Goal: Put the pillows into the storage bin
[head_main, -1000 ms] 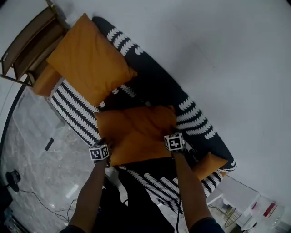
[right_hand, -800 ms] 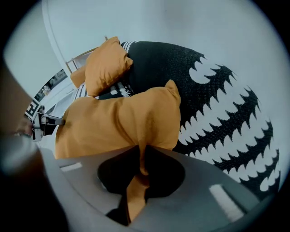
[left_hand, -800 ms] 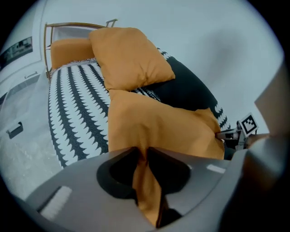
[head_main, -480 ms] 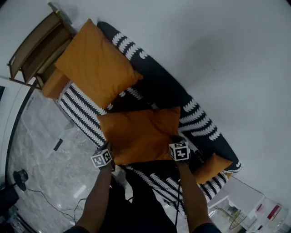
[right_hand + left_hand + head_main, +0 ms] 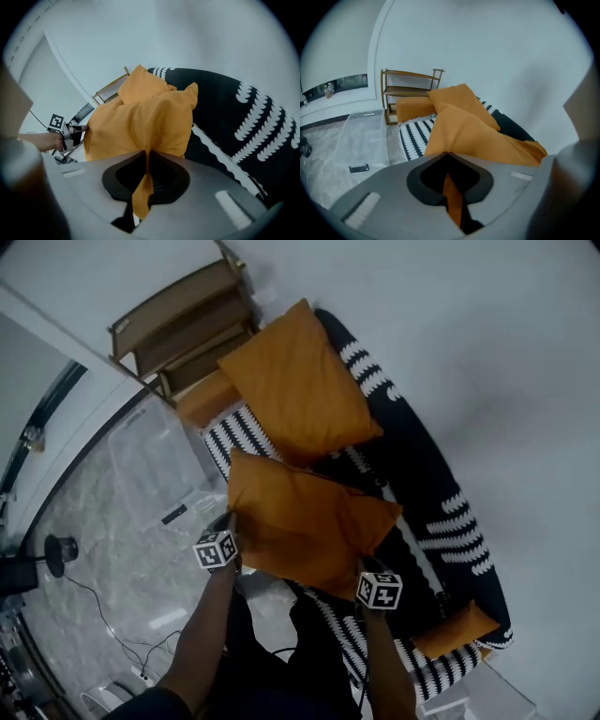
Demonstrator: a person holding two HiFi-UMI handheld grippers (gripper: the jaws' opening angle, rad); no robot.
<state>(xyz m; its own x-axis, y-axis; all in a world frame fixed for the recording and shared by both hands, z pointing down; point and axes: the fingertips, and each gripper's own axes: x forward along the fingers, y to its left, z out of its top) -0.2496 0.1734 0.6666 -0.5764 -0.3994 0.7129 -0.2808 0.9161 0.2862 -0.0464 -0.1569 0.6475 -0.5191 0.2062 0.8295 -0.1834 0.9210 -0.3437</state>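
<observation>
An orange pillow hangs in the air between my two grippers, above the front of the black-and-white sofa. My left gripper is shut on its left edge, and orange cloth runs between the jaws. My right gripper is shut on the near right edge, with a fold of cloth pinched in it. A second, larger orange pillow leans on the sofa back. The clear storage bin stands on the floor left of the sofa, also in the left gripper view.
Another orange cushion lies at the sofa's far end beside a wooden shelf. A small orange cushion sits at the sofa's near end. A black remote-like object, cables and a black stand lie on the marble floor.
Both grippers have lifted the pillow off the sofa seat and carried it left, toward the bin side. The head view has swung left, bringing the shelf and bin further into view.
</observation>
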